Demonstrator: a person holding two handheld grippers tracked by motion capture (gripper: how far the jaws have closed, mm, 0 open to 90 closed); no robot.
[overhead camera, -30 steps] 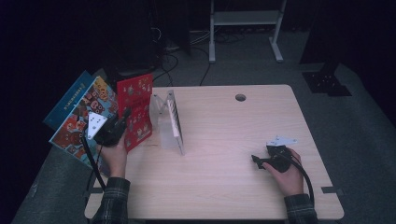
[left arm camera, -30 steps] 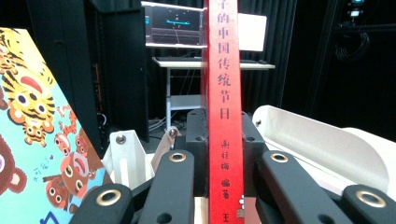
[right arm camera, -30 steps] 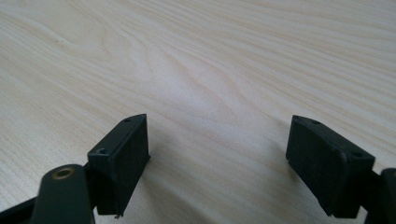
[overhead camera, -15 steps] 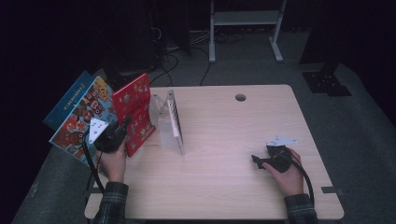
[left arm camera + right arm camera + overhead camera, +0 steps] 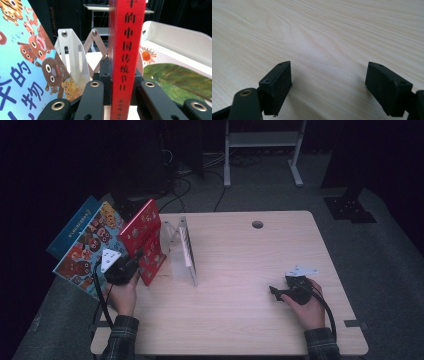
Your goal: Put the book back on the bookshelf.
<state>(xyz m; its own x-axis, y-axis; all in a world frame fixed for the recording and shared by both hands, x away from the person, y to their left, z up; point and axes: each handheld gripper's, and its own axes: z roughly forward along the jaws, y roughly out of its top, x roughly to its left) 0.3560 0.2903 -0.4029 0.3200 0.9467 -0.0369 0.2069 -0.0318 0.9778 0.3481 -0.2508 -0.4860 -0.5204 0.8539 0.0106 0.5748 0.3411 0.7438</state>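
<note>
Left gripper [image 5: 134,259] pinches the red book [image 5: 148,240] by its spine, jaws closed tight on both sides; right gripper [image 5: 328,87] rests wide apart on the table [image 5: 240,320], holding nothing.

The red book [image 5: 126,50] stands upright at the table's left edge, tilted a little, just beside the white rack [image 5: 184,251], with black characters running down its spine in the left gripper view. Behind it to the left lean a blue picture book [image 5: 87,247] with cartoon animals and a darker blue book [image 5: 70,227], both hanging past the table's edge. In the left gripper view the rack's [image 5: 72,53] white dividers rise beyond the jaws, and a book with a sun and green leaf [image 5: 172,75] lies to the right. The right hand [image 5: 305,305] sits near the table's right front, well apart from the books.
</note>
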